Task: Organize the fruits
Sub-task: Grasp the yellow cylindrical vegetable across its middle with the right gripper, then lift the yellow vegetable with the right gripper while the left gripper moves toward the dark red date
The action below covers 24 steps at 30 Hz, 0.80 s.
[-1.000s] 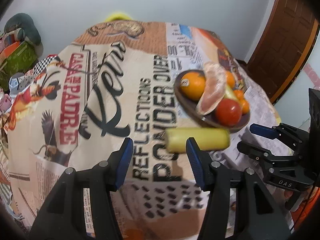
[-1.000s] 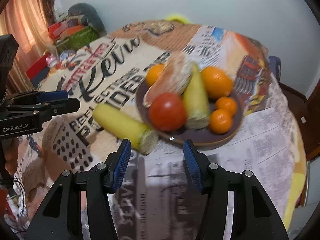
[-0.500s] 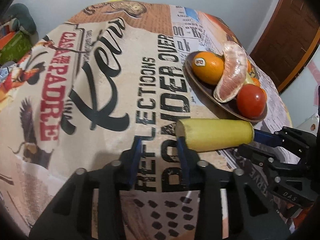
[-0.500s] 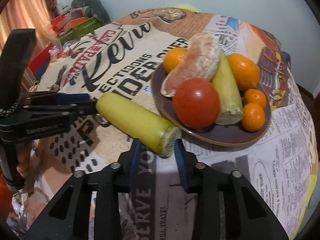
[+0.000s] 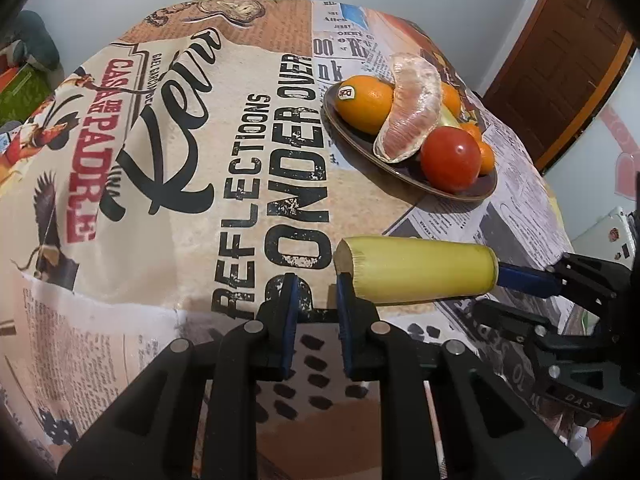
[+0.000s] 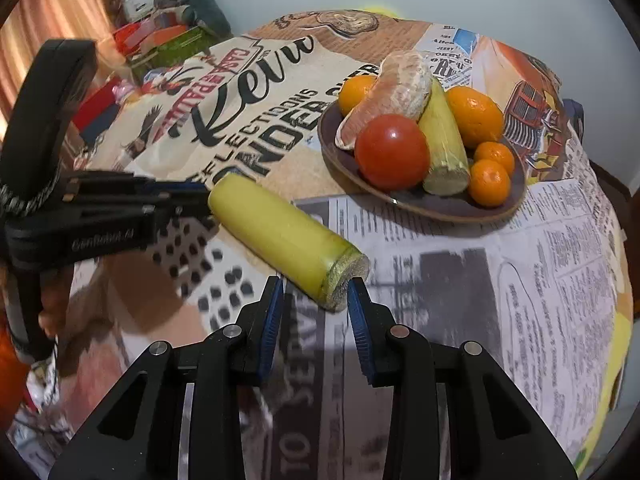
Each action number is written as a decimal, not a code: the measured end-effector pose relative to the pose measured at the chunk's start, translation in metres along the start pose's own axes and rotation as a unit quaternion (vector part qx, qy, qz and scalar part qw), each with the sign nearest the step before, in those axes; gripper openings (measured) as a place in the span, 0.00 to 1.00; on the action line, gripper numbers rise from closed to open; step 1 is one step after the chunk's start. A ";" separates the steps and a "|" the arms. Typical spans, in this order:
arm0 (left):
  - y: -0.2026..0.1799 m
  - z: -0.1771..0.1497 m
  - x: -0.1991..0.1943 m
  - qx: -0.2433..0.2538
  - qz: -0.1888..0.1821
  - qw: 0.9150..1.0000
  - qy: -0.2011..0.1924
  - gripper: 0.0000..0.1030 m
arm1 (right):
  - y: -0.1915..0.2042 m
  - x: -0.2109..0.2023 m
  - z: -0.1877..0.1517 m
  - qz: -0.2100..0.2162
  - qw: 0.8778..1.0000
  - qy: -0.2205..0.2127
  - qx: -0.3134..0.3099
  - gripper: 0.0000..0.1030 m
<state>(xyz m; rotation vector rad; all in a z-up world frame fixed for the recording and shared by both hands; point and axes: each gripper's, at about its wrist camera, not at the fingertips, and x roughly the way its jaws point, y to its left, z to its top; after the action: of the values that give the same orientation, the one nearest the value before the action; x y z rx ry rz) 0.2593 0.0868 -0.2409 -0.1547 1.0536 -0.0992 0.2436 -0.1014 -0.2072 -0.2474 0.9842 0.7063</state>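
A yellow-green cut stalk piece [image 5: 416,270] lies on the printed tablecloth in front of a brown plate [image 5: 460,194]. The plate holds a tomato [image 5: 450,158], an orange [image 5: 364,100], a peeled pomelo segment [image 5: 412,108], a second stalk piece [image 6: 444,140] and small mandarins [image 6: 490,182]. My left gripper [image 5: 314,286] is nearly closed and empty, its right finger at the stalk's cut end. My right gripper [image 6: 316,288] is narrowly open, its fingers on either side of the stalk's [image 6: 288,236] other cut end; I cannot tell whether they touch it. It also shows in the left wrist view [image 5: 520,288].
The tablecloth [image 5: 180,160] covers a round table whose edge drops away at right. Boxes and clutter [image 6: 160,40] sit beyond the table's far left. A brown door [image 5: 560,60] stands at right.
Both grippers have narrowed from wide open and moved in toward the stalk piece, one at each end. The stalk still lies on the cloth.
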 end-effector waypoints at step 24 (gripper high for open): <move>0.035 -0.027 -0.048 -0.046 0.004 0.998 -0.040 0.54 | 0.043 0.053 0.051 -0.024 0.989 0.049 -0.134 0.50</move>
<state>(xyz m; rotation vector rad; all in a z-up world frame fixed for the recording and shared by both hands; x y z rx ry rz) 0.2121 0.1262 -0.2188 -0.2357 0.9788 -0.0379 0.2694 -0.0203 -0.2184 -0.5443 0.9725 0.7873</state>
